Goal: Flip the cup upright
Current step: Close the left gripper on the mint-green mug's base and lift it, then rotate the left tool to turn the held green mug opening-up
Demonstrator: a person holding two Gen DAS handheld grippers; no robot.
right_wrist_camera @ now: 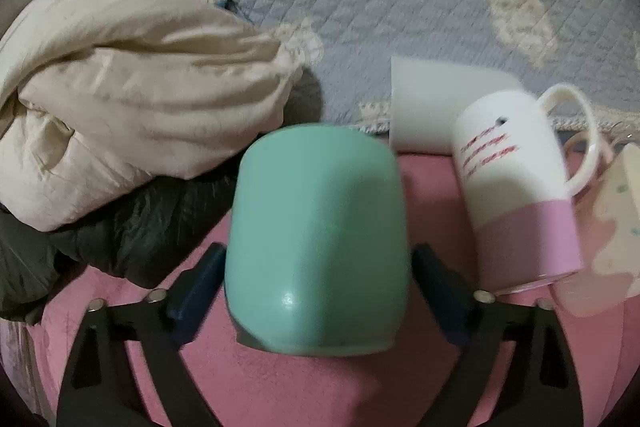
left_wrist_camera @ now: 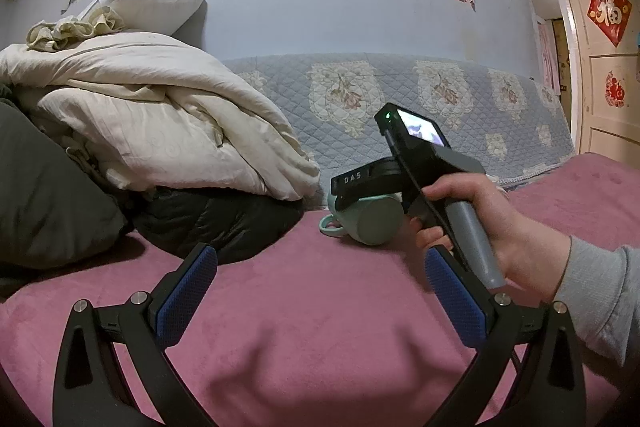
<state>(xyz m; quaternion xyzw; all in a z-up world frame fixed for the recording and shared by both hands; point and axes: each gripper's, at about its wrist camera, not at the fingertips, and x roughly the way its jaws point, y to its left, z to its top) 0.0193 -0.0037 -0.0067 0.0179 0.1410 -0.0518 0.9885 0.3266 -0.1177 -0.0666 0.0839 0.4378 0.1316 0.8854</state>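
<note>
A mint green cup lies on its side on the pink blanket, its base toward the right wrist camera. My right gripper is shut on the green cup, one blue pad pressed on each side near the base. In the left wrist view the cup lies with its handle at the left, under the right gripper. My left gripper is open and empty, above the blanket in front of the cup.
A white and pink mug lies tilted to the right of the green cup, another cup beyond it. A cream quilt and dark jacket pile up at the left. A quilted grey cover runs along the back.
</note>
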